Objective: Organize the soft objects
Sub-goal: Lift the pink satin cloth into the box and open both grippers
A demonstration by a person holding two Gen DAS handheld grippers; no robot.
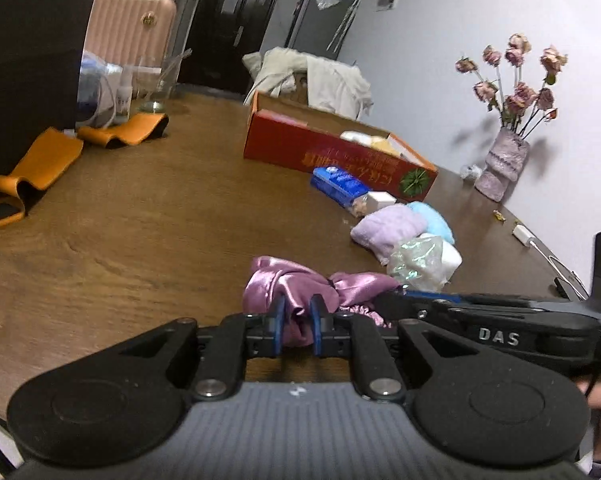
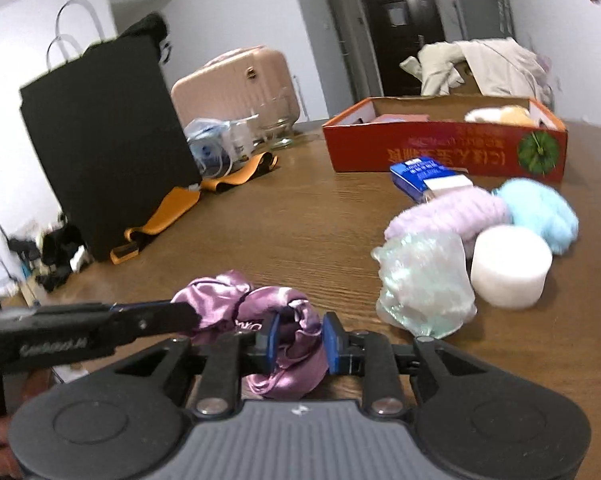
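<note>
While gripping satin cloth [image 1: 288, 288] | right gripper [image 1: 404, 300] casing reads "DAS"

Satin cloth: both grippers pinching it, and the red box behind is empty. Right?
Not quite. Both grippers do pinch the satin cloth: left gripper, right gripper. But the red box is not empty: the right wrist view shows pale, soft items inside at its right end, and the left wrist view shows them too.
</note>
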